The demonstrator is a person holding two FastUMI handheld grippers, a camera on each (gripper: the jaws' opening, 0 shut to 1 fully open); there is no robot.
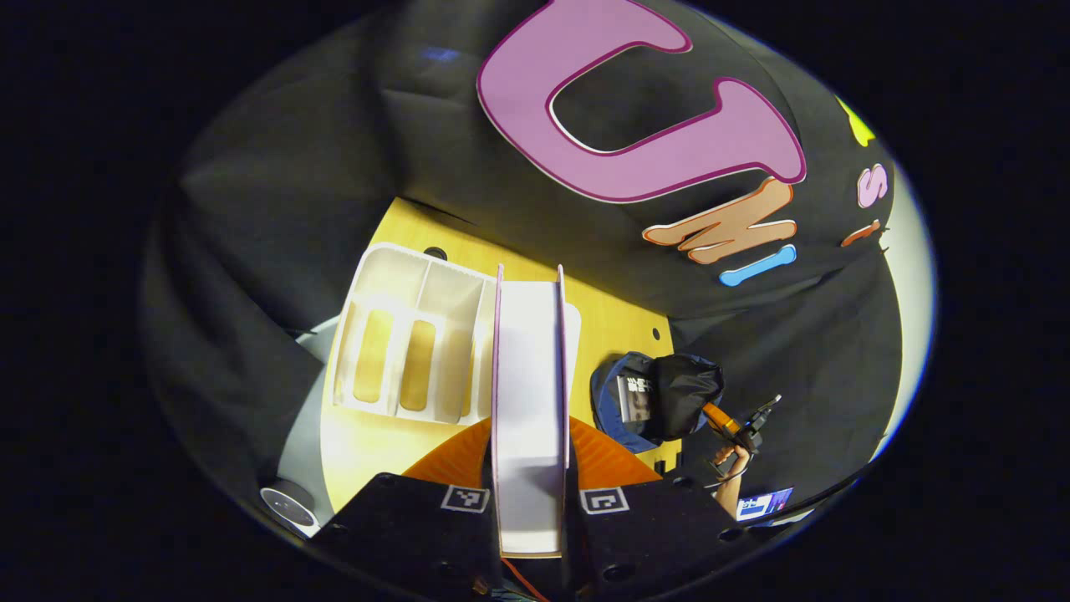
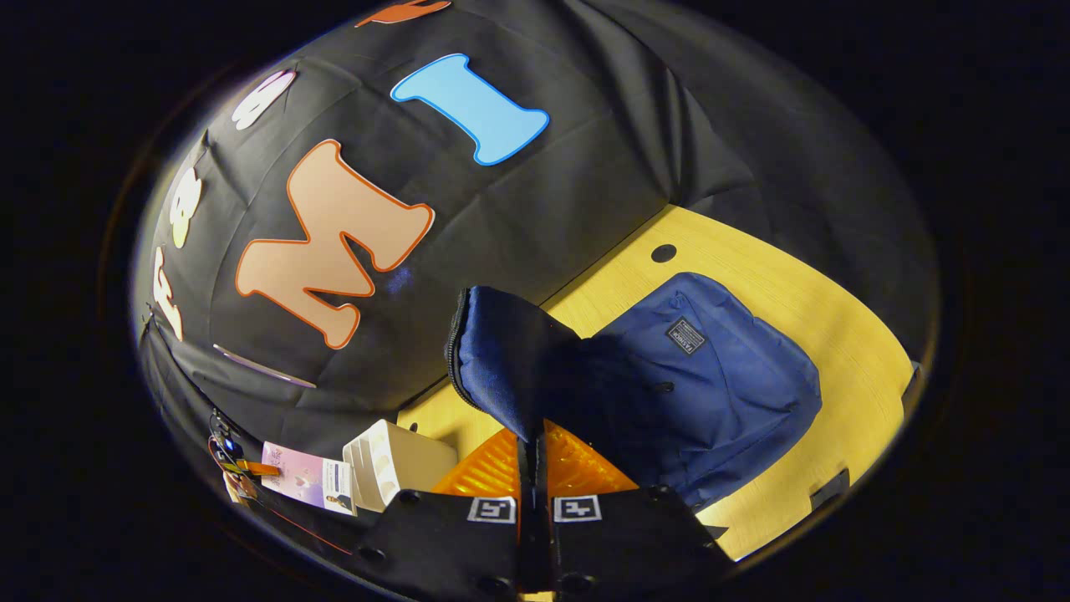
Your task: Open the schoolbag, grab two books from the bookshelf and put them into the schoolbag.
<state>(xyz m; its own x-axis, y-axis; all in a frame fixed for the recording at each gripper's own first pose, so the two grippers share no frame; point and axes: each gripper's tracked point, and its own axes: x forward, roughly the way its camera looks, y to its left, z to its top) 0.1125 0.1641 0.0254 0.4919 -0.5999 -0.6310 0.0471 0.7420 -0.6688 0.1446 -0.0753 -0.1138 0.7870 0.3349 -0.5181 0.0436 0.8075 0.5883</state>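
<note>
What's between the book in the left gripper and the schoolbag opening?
Nothing visible. The left gripper holds the book above the white bookshelf; bare table lies between it and the schoolbag, whose flap the right gripper holds up.

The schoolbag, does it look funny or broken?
Not broken. The right tongs hold the schoolbag's flap up, so it stands open. A book already sits inside. Nothing else looks odd.
</note>
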